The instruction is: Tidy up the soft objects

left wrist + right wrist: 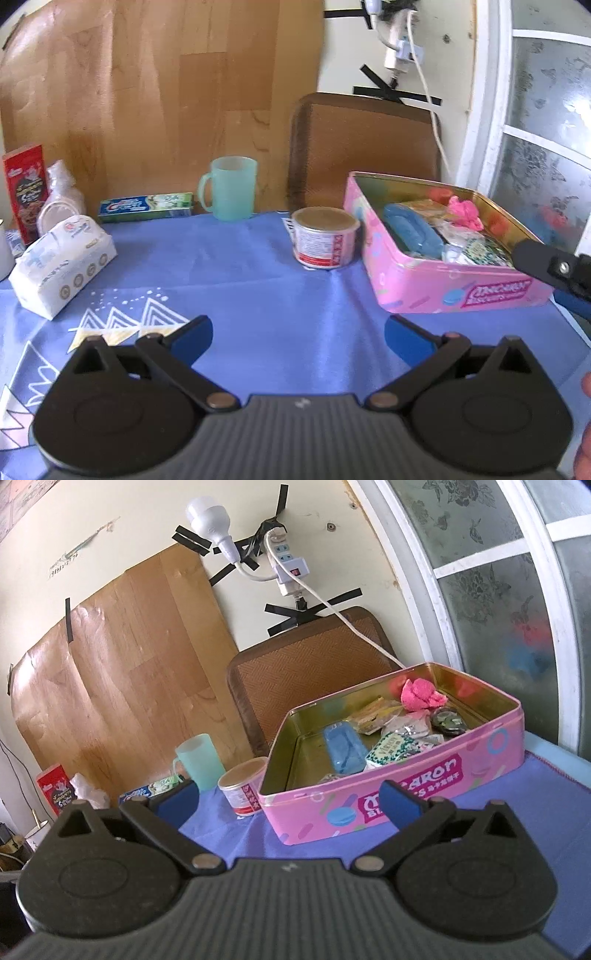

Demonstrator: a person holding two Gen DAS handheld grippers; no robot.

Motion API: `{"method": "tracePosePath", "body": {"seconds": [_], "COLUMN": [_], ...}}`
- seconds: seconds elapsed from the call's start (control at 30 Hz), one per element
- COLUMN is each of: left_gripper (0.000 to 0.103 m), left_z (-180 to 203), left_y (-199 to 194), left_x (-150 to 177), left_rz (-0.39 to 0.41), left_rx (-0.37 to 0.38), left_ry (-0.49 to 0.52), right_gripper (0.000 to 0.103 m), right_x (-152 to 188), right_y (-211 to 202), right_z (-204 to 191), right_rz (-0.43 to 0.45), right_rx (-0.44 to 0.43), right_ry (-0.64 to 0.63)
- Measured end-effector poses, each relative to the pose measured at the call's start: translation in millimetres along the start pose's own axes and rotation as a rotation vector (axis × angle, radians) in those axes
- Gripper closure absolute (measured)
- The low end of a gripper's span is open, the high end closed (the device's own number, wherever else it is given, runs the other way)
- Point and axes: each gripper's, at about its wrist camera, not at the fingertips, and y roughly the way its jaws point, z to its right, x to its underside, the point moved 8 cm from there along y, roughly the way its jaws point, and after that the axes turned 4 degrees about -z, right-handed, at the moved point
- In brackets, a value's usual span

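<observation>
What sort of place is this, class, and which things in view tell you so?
Probably a lived-in home, at a small table against a wall: household goods such as a toothpaste box, a green mug and a pink biscuit tin sit on a blue cloth, with a power strip taped up beside a frosted window.

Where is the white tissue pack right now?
In the left wrist view, the white tissue pack lies on the blue tablecloth at far left, ahead of the toothpaste box and beside the red carton.

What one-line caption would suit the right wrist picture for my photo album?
Open right claw hovering before a pink rectangular biscuit tin holding a crumpled pink cloth and blue pouch.
</observation>
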Motion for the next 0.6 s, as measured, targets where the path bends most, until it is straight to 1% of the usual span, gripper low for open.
{"method": "tracePosePath", "body": {"seconds": [0.13, 0.33, 0.6], "left_gripper": [0.000, 0.000, 0.000], "left_z": [-3.8, -5.0, -1.5], "left_y": [-1.2, -2.2, 1.0], "left_x": [-1.0, -3.0, -1.3], "left_rz": [0.012, 0.029, 0.000], "left_rx": [-0.026, -0.057, -0.084], "left_ry": [-0.008, 0.001, 0.027], "right_gripper": [0.000, 0.000, 0.000], "right_x": [2.0, 2.3, 0.3], "right_y": [2.4, 2.2, -1.7], "right_z": [-1.8, -1.3, -1.6], "right_rz": [-0.020, -0.027, -0.017], "right_rx": [-0.016, -0.018, -0.019], "right_ry": [0.002, 0.005, 0.012]}}
